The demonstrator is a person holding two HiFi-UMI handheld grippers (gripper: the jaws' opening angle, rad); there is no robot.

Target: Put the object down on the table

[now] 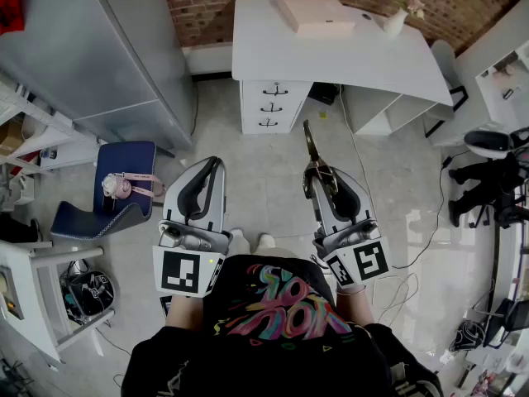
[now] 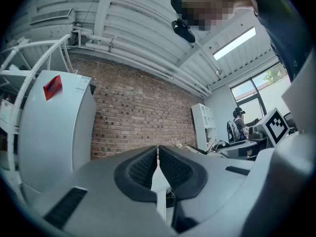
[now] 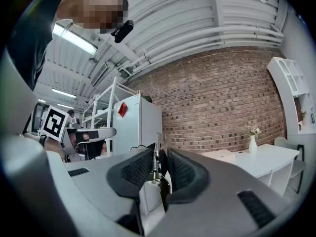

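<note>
My right gripper [image 1: 318,172] is shut on a slim metal hand tool [image 1: 311,145] whose tip sticks out forward over the floor. In the right gripper view the tool's spring and blade [image 3: 156,158] sit pinched between the dark pads. My left gripper [image 1: 213,162] is level with the right one, with its jaws shut and nothing between them [image 2: 158,149]. The white table [image 1: 364,64] stands ahead against the brick wall, well beyond both grippers. It carries a flat pale box [image 1: 316,13] and a small vase [image 1: 395,21].
A grey cabinet [image 1: 99,48] stands at the left. Below it is a blue chair [image 1: 124,160] with pink headphones [image 1: 116,187] on it. White shelving [image 1: 33,263] lines the left edge. A black office chair [image 1: 496,180] and loose cables [image 1: 413,246] are at the right.
</note>
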